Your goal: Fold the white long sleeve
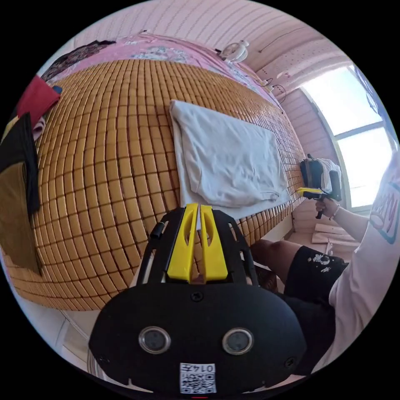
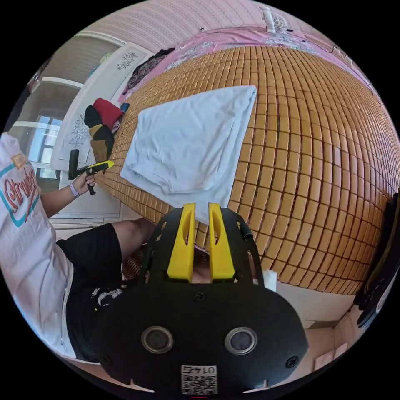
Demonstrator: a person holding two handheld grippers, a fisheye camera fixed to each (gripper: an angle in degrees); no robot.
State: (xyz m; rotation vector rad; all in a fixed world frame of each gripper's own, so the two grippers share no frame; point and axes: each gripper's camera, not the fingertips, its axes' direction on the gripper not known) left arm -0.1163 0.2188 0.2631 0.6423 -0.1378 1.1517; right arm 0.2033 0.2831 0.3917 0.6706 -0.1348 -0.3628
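Leftmost in the left gripper view, a heap of dark, mustard and red clothes point(image 1: 23, 137) sits at the edge of the bed, which is covered by a bamboo tile mat point(image 1: 104, 158). Further along, the white long sleeve point(image 1: 227, 160) lies flat on the mat, folded into a rough rectangle with a ribbed cuff or hem showing at its near edge. Just below it, the left gripper point(image 1: 199, 208) hovers at the near edge of the garment, its yellow fingers point(image 1: 183, 246) nearly closed with only a thin slit between them, gripping nothing. Beyond the pink bedding at the head of the bed stands a small white fan point(image 1: 235, 51). To the right, a hand point(image 1: 327, 207) holds the right gripper point(image 1: 303, 191) off the side of the bed, clear of the garment, in front of a bright window point(image 1: 358, 133).

In the right gripper view, the person's white printed shirt point(image 2: 25, 233) and black shorts point(image 2: 89, 271) are at the left, and a hand point(image 2: 83, 182) holds the left gripper point(image 2: 109, 164) near the clothes heap point(image 2: 100, 129) at the mat's edge. The long sleeve point(image 2: 187, 141) spreads across the middle of the mat. Beneath it, the right gripper point(image 2: 201, 207) has its fingers point(image 2: 220, 246) slightly apart and empty, tips pointing at the garment's near corner. The mat point(image 2: 316, 158) runs off to the right.
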